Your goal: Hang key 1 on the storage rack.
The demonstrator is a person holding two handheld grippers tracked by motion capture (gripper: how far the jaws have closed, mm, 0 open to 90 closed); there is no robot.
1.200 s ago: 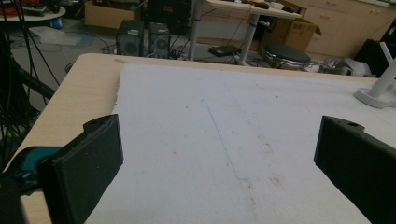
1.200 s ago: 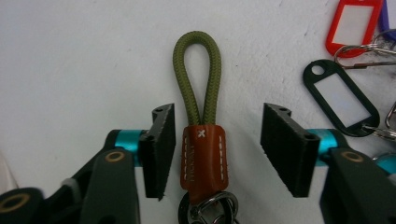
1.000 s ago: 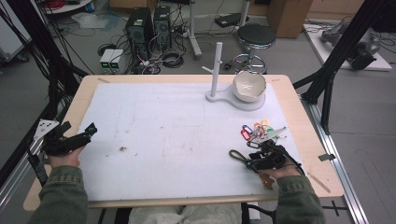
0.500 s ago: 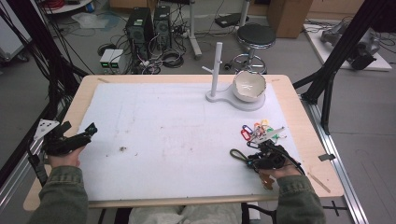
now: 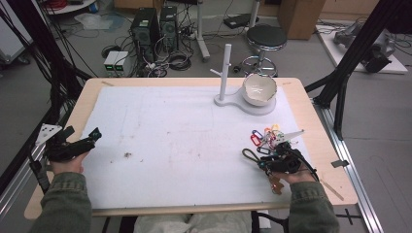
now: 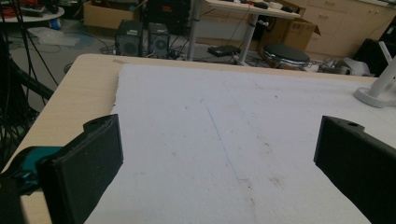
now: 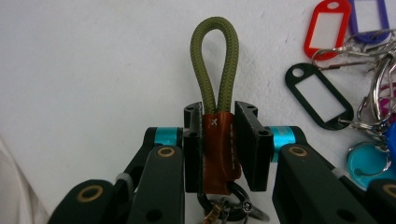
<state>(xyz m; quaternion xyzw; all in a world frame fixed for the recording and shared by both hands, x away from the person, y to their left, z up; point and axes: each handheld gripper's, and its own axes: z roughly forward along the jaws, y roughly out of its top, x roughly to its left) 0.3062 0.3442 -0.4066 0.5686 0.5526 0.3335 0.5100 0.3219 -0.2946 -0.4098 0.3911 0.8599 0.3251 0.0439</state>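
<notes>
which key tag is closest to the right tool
The black key tag, with its white label window, lies nearest the right tool; the red tag lies farther away.

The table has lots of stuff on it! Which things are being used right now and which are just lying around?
Being used:
- right gripper, shut on the green cord keychain

Just lying around:
- coloured key tags
- white stand with a post
- white bowl
- left gripper, open and holding nothing
</notes>
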